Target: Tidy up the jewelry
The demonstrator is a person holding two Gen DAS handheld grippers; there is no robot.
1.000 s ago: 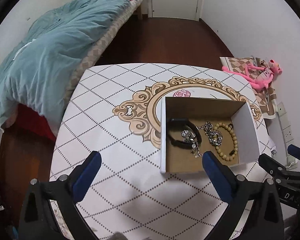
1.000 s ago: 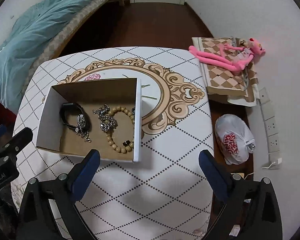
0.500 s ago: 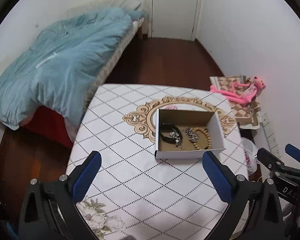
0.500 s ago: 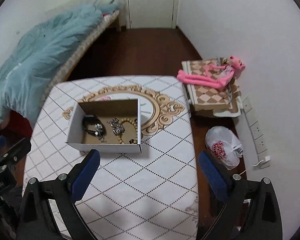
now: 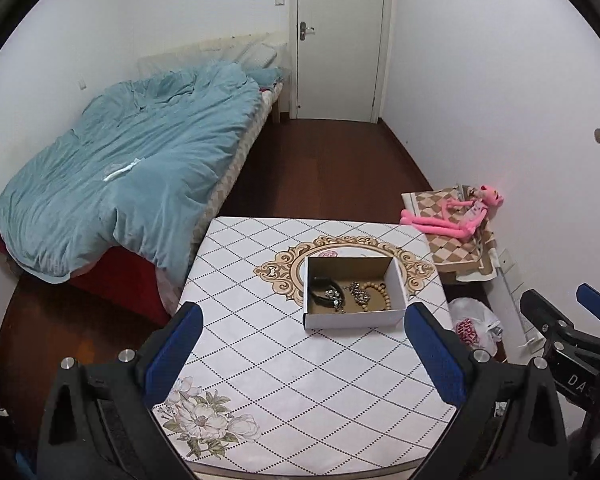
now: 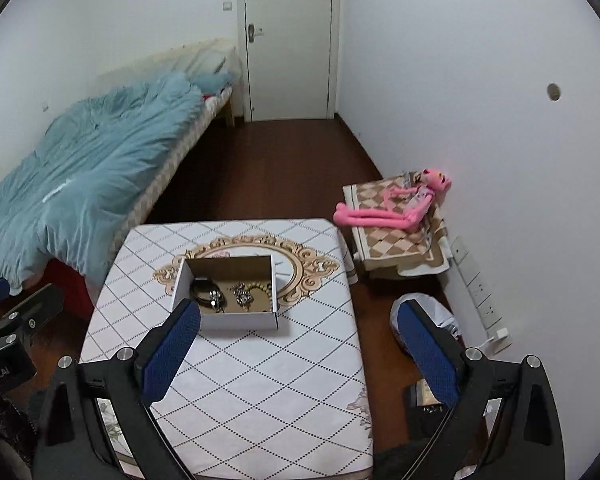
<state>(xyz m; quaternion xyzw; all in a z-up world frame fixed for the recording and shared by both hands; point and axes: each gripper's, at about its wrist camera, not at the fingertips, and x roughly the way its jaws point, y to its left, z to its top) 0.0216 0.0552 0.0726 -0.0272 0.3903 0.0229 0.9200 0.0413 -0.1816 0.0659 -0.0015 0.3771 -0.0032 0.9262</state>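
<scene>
An open cardboard box [image 5: 354,322] stands on the patterned table [image 5: 284,380]. It also shows in the right wrist view [image 6: 240,322]. Inside lie a black band [image 5: 320,294], a silver chain [image 5: 358,292] and a wooden bead bracelet [image 5: 382,292]. My left gripper [image 5: 300,352] is open and empty, held high above the table's near half. My right gripper [image 6: 298,350] is open and empty, above the table's right edge.
A bed with a blue duvet [image 5: 128,176] lies left of the table. A low stand with a pink plush toy [image 5: 456,220] sits by the right wall. A plastic bag [image 6: 440,316] lies on the floor. A shut door [image 5: 340,40] is at the back.
Both grippers have pulled up and back from the box, so the table and box look much smaller. Both stay open and empty. The jewelry has not moved.
</scene>
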